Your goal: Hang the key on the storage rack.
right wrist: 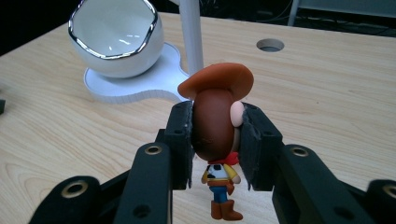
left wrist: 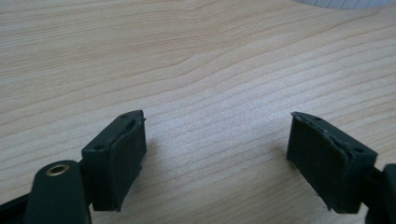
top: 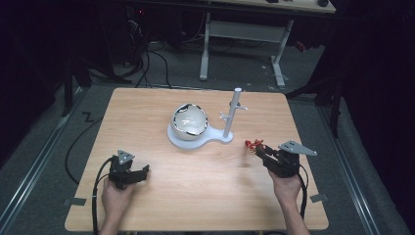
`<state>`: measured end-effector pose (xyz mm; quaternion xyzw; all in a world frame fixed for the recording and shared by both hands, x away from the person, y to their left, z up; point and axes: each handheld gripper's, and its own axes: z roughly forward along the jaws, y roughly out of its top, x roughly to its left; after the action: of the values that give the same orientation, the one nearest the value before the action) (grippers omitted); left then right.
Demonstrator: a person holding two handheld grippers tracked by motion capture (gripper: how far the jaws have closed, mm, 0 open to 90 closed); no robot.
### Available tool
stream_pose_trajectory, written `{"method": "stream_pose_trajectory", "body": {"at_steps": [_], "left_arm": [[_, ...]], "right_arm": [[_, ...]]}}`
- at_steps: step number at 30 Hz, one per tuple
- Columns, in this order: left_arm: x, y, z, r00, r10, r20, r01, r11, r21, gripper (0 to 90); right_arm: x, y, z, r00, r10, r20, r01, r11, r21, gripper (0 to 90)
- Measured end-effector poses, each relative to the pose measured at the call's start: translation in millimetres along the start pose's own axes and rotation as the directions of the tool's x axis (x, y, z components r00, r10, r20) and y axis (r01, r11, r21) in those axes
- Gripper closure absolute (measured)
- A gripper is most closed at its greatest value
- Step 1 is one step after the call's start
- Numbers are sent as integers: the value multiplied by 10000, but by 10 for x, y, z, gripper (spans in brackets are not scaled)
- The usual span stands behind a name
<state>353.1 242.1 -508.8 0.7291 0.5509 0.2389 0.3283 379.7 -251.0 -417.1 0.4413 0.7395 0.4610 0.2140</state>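
Note:
A small cowboy figurine [right wrist: 219, 126] with a brown hat, yellow shirt and blue trousers hangs off the table, seen from behind. My right gripper [right wrist: 215, 140] is shut on its head, one pad on each side. From above, the figurine [top: 254, 145] is a small red-orange shape at the tip of the right gripper [top: 259, 149], right of the stand's base. My left gripper [top: 142, 172] rests low over the table near the front left. Its jaws are open with only bare wood between them [left wrist: 217, 144].
A white egg-shaped bowl with a chrome rim [top: 190, 121] sits on a white stand base [top: 215, 138] at mid-table. A white post with short pegs [top: 234, 113] rises from that base. A round cable hole [right wrist: 270, 45] is in the tabletop beyond the post.

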Motion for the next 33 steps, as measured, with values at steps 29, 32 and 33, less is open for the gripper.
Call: {"method": "stream_pose_trajectory", "body": {"at_steps": [29,32,33], "left_arm": [[0,0,1,10000,-12,-1,12,10000,-6,201],[0,0,0,10000,-12,-2,12,10000,-6,200],[1,0,0,10000,-9,-1,9,10000,-3,200]], "right_arm": [[27,424,-194,9972,-583,-478,532,9933,-1023,675],[28,480,-209,9971,-616,-458,562,9923,-1105,675],[28,480,-209,9971,-616,-458,562,9923,-1105,675]]}}
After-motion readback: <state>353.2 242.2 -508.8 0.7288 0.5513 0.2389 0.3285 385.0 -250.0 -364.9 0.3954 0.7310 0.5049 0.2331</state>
